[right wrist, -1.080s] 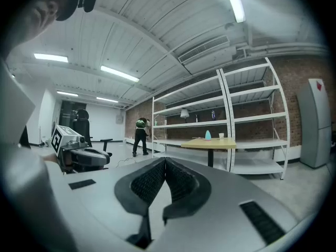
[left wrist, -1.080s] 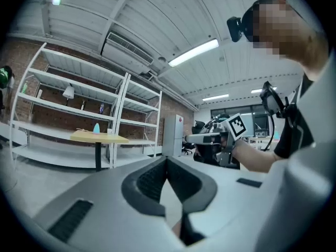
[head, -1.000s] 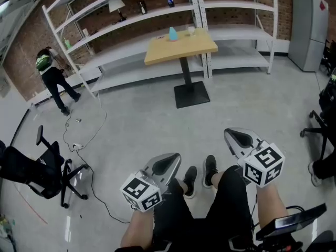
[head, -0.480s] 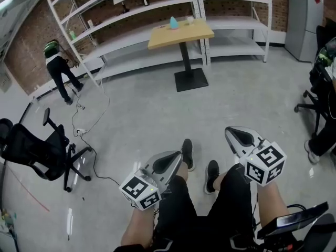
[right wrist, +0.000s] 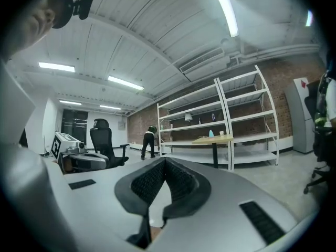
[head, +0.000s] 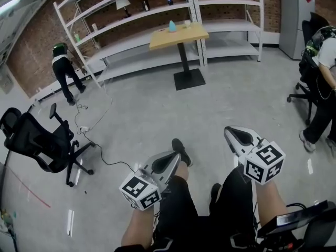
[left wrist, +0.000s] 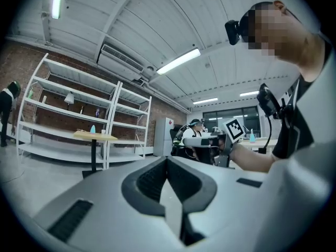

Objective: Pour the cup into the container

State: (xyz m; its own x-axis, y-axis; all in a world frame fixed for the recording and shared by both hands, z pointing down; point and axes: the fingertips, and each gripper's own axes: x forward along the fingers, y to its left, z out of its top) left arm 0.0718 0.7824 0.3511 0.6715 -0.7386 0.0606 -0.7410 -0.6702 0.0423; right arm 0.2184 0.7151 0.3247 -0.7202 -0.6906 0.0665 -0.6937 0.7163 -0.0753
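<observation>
Fingers [left wrist: 149, 180] of the left gripper [head: 170, 160] are pressed together with nothing between them, and the fingers [right wrist: 178, 185] of the right gripper [head: 234, 135] are likewise closed on nothing. Both grippers are held low in front of the body, above the thighs, on the bare left forearm [head: 137, 227] and right forearm [head: 270, 201]. In the head view the left one angles forward and to the right, the right one forward and to the left, each marker cube nearest the body. Below them one black shoe [head: 179, 151] is planted ahead of the other on the grey floor [head: 157, 109].

The task's things are well apart from the grippers, across the room: one pale cup [head: 187, 23] and one blue container [head: 172, 26], cone-shaped, stand near each other on the single wooden tabletop [head: 181, 35], which rises on one black pedestal in front of two white shelving racks [head: 126, 22].

Two grippers, one cup, one container and one tabletop are in view. Two other people are present: a person in black [head: 65, 75] bends by the left rack, and a second person [head: 321, 83] leans at the right edge of the head view. One black office chair [head: 37, 140] stands at the left, with one cable [head: 100, 154] trailing across the floor beside it.
</observation>
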